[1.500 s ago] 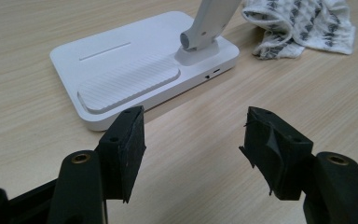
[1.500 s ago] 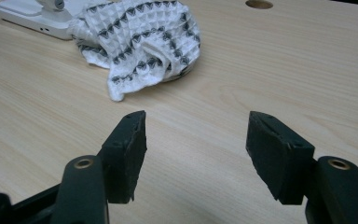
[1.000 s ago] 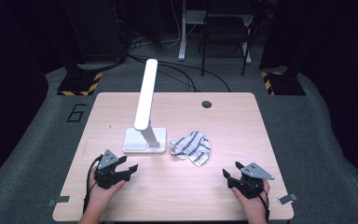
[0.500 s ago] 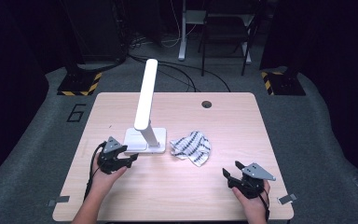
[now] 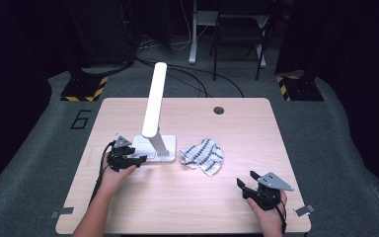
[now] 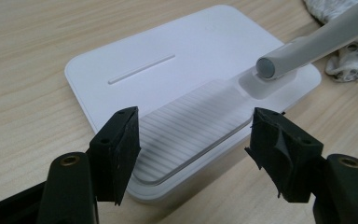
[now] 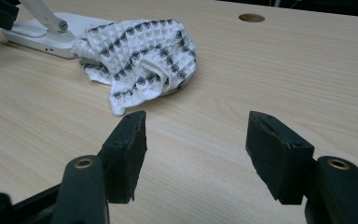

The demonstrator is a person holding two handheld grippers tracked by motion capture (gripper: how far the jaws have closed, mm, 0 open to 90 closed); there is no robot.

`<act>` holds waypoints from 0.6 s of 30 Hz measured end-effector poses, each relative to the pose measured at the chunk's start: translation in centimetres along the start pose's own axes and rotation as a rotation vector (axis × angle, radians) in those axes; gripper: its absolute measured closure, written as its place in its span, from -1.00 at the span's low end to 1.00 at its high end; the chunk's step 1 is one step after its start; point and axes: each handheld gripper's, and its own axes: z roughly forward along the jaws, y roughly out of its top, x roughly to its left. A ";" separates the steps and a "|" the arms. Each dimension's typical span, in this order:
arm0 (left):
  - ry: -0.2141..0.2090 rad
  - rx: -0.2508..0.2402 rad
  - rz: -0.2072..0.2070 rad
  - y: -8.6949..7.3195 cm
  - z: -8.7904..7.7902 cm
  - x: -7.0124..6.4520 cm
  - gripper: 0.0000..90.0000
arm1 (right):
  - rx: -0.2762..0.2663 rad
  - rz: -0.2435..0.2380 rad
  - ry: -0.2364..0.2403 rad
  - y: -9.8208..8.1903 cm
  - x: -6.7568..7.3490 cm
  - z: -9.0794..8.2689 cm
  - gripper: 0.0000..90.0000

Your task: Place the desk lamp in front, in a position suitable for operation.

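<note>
The left gripper (image 5: 139, 160), jaws just widened and empty, is brought up to the near-left edge of the lamp base (image 6: 168, 79), suggesting a grasp is prepared; the right gripper (image 5: 246, 186) is held open, idle.

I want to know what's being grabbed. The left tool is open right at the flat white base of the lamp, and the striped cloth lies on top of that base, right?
Not quite. The high view shows the crumpled black-and-white striped cloth lying on the wooden table beside the flat white lamp base, not on top. The left tool is open at the base.
</note>
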 end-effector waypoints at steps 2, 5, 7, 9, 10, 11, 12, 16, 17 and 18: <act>0.001 0.001 0.006 0.0 0.3 0.1 -0.26 | 0.003 0.003 0.003 0.0 0.1 0.0 -0.15; -0.005 -0.016 0.012 -0.1 0.8 0.3 -0.30 | 0.005 0.001 0.006 0.0 0.1 0.1 -0.16; -0.004 -0.016 0.017 -0.1 0.8 0.4 -0.33 | 0.007 -0.006 0.008 0.0 0.1 0.1 -0.15; -0.011 -0.030 0.004 -0.1 0.8 0.8 -0.33 | 0.004 -0.004 0.007 0.0 0.1 0.1 -0.15; -0.010 -0.034 0.003 -0.1 0.8 0.9 -0.33 | 0.005 -0.002 0.008 0.0 0.1 0.2 -0.16; -0.013 -0.033 0.011 -0.1 0.9 1.0 -0.33 | 0.006 -0.002 0.011 0.0 0.1 0.1 -0.15; -0.013 -0.033 0.011 -0.1 0.9 1.0 -0.33 | 0.006 -0.002 0.011 0.0 0.1 0.1 -0.15; -0.013 0.022 0.056 0.8 1.3 0.8 -0.33 | 0.000 0.012 0.007 0.0 0.0 0.2 -0.15; -0.010 0.026 0.049 0.9 1.3 0.8 -0.34 | -0.001 0.012 0.008 0.0 0.0 0.2 -0.15; -0.010 0.026 0.049 0.9 1.3 0.8 -0.33 | -0.001 0.012 0.008 0.0 0.0 0.2 -0.15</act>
